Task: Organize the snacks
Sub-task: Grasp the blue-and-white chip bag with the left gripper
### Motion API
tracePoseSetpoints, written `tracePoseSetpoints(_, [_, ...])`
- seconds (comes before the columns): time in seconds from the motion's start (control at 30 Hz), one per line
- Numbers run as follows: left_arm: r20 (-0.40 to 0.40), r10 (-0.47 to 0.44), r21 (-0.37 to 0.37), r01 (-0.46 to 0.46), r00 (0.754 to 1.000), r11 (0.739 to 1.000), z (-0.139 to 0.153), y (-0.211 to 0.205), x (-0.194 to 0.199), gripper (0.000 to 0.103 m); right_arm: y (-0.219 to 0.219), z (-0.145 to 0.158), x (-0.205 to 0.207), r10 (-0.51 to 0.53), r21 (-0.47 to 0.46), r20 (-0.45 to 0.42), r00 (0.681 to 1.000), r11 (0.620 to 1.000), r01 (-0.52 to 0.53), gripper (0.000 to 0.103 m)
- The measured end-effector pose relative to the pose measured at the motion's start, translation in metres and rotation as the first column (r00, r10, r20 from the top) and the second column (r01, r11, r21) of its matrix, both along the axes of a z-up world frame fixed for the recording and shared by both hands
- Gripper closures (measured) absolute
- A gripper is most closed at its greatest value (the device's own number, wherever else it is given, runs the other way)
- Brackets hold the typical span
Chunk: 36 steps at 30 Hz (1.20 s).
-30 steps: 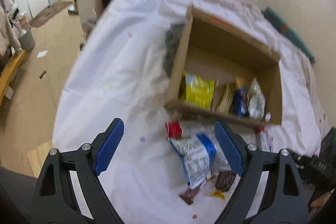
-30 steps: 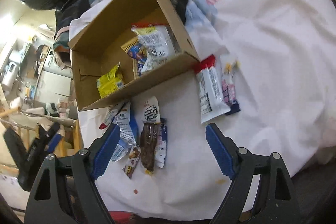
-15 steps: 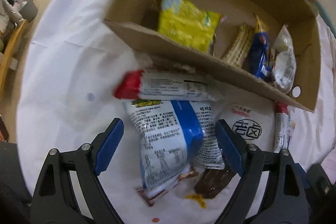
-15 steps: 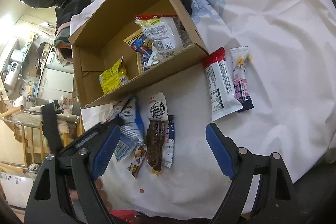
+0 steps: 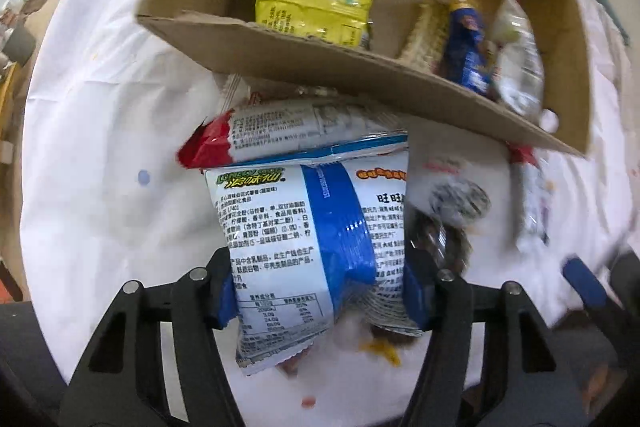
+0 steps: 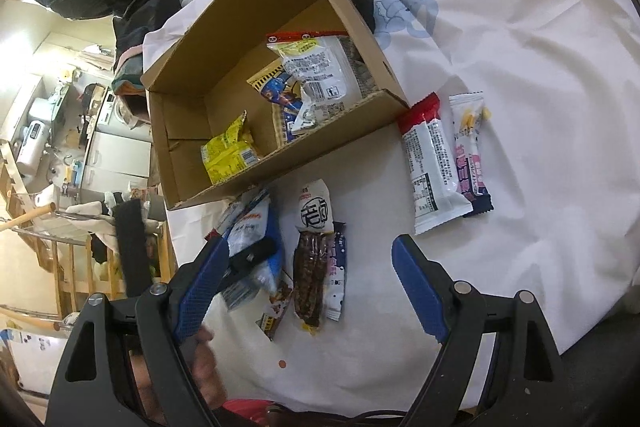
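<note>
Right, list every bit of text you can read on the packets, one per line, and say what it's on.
"LONELY GOD": green logo at the top of the blue-and-white bag, left wrist view.
"旺旺": same bag, right panel.
"老卤", roughly: round black seal on the white packet, right wrist view.
Fine print and nutrition tables on the bag, red-ended packet and yellow packet: too small or blurred.

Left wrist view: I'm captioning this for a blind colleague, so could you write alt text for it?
The left gripper is closing around a white and blue snack bag lying on a white sheet, the bag between its blue pads. Behind it lies a red-ended packet, then an open cardboard box holding a yellow packet and other snacks.
</note>
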<state>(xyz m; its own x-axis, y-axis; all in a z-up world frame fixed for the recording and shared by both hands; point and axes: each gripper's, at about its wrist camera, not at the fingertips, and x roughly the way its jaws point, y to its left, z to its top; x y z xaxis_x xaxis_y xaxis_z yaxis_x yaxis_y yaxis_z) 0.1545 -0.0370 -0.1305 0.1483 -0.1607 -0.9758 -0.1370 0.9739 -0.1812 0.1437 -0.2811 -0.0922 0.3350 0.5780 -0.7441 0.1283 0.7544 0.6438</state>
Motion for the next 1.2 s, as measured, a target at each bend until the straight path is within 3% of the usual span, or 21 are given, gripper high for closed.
tracePoseSetpoints(0.23, [0.012,-0.086,-0.051,0.086,0.996,0.995,0.043,0.009,-0.041,0.043,-0.008,-0.001,-0.004,-0.02,0.013,-0.012,1.0,1.0,0.02,0.017])
tracePoseSetpoints(0.37, [0.134,-0.108,0.028,0.106,0.985,0.994,0.079,0.02,-0.048,0.043,-0.017,0.002,-0.006,-0.061,0.009,-0.002,0.998,0.998,0.061,0.017])
tracePoseSetpoints(0.5, [0.231,-0.079,0.083,0.062,0.97,0.995,0.102,0.057,-0.043,0.043,-0.037,0.004,-0.006,-0.136,0.004,-0.005,0.991,0.991,0.136,0.017])
tracePoseSetpoints(0.6, [0.254,-0.061,0.079,0.042,0.965,0.996,0.105,0.076,-0.037,0.043,-0.048,0.001,-0.002,-0.173,-0.046,-0.026,0.985,0.984,0.172,0.017])
tracePoseSetpoints(0.73, [0.247,-0.042,0.049,0.03,0.968,0.998,0.086,0.076,-0.032,0.043,-0.042,-0.002,0.011,-0.128,-0.157,-0.04,0.991,0.98,0.12,0.018])
tracePoseSetpoints(0.8, [0.228,-0.013,0.013,0.01,0.974,1.0,0.078,0.078,-0.031,0.043,-0.033,-0.004,0.02,-0.072,-0.205,-0.052,0.996,0.977,0.06,0.022])
tracePoseSetpoints(0.83, [0.222,0.001,-0.008,0.001,0.975,1.0,0.075,0.077,-0.031,0.043,-0.026,-0.008,0.026,-0.033,-0.233,-0.067,0.997,0.972,0.017,0.03])
tracePoseSetpoints(0.93, [0.215,0.018,-0.055,-0.006,0.976,0.998,0.076,0.082,-0.029,0.043,-0.007,-0.024,0.043,0.073,-0.31,-0.136,0.988,0.944,-0.113,0.034])
tracePoseSetpoints(1.0, [0.218,0.032,-0.059,-0.019,0.975,0.998,0.077,0.087,-0.029,0.043,0.008,-0.032,0.053,0.145,-0.415,-0.164,0.976,0.887,-0.202,0.041])
tracePoseSetpoints(1.07, [0.205,0.061,-0.085,-0.044,0.977,0.995,0.074,0.094,-0.029,0.043,0.017,-0.035,0.059,0.181,-0.5,-0.166,0.969,0.832,-0.241,0.042])
tracePoseSetpoints(1.2, [0.187,0.099,-0.128,-0.076,0.977,0.989,0.072,0.1,-0.027,0.043,0.024,-0.049,0.066,0.195,-0.554,-0.195,0.961,0.787,-0.272,0.044])
